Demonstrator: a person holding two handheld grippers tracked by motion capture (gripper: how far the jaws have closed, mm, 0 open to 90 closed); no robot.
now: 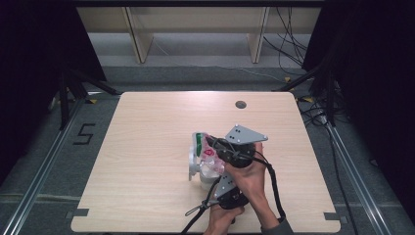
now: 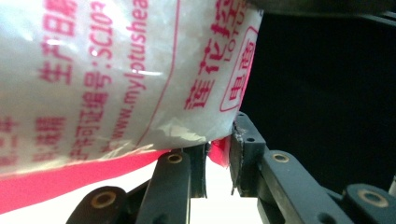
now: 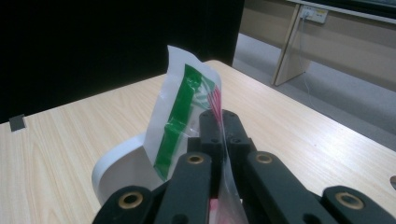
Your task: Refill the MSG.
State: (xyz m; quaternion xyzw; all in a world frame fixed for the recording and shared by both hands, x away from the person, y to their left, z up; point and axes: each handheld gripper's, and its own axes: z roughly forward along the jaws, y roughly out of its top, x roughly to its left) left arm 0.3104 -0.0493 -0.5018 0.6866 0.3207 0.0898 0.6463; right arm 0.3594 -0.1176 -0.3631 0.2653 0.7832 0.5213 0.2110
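A clear plastic bag (image 1: 203,149) with red lettering and a green stripe is held upright over a white curved container (image 1: 192,165) near the table's middle front. My right gripper (image 1: 212,143) is shut on the bag's upper edge; in the right gripper view its jaws (image 3: 219,117) pinch the film beside the green stripe (image 3: 176,122), with the white container (image 3: 120,170) behind. My left gripper (image 1: 216,179) is below it. Seen in the left gripper view, the left gripper (image 2: 218,150) is shut on the bag's red lower seam, the printed bag (image 2: 116,70) close above.
The wooden table (image 1: 147,127) has a round grey grommet (image 1: 240,104) at its far side. Cables trail from both grippers toward the front edge. Wooden furniture legs (image 1: 139,39) and floor cables lie beyond the table.
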